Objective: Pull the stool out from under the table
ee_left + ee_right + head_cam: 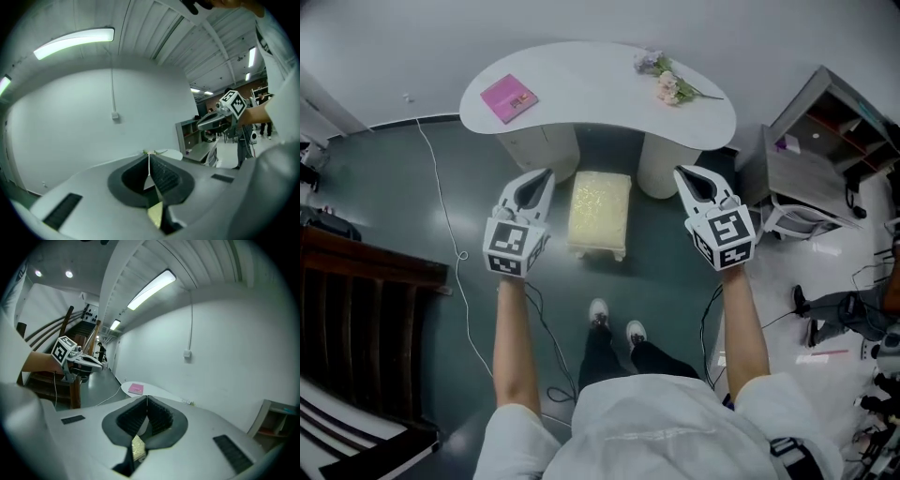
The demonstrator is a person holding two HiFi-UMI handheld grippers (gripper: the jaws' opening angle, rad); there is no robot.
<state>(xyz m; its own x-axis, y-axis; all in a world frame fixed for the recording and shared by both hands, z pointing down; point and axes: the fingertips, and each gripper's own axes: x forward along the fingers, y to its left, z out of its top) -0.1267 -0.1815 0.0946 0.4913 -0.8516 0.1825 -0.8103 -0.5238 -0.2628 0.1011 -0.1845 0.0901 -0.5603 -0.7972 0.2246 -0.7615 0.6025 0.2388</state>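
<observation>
**Stool sits between the pedestals; both hand-held grippers closed and empty**

The stool (600, 208) stands on the floor in front of you. Its far end lies between the two pedestals (546, 145) of the counter (581, 89), and its near end points at your feet. From above, most of its pale yellow cushion (600, 192) shows clear of the counter's front edge.

Expect the cushion to be soft and to give under a pinch, so it is a poor place to hold. The white frame and short legs (619, 251) below it look stiff. The stool is probably light enough to slide, though the legs may catch or chatter on the floor. Take the firm rim under the cushion, one side each, near the end closest to you. Pull level and low so that it does not tip.

Your left hand-held gripper (547, 175) hovers just left of the stool and your right hand-held gripper (681, 172) well to its right. Both are above the stool and touch nothing. In each gripper view the ribbed pads meet along a thin line with nothing between them: both are fully closed and empty. You need to open them before you reach down to the rim.

The book (509, 97) and flowers (667, 82) on the counter are out of the way.
</observation>
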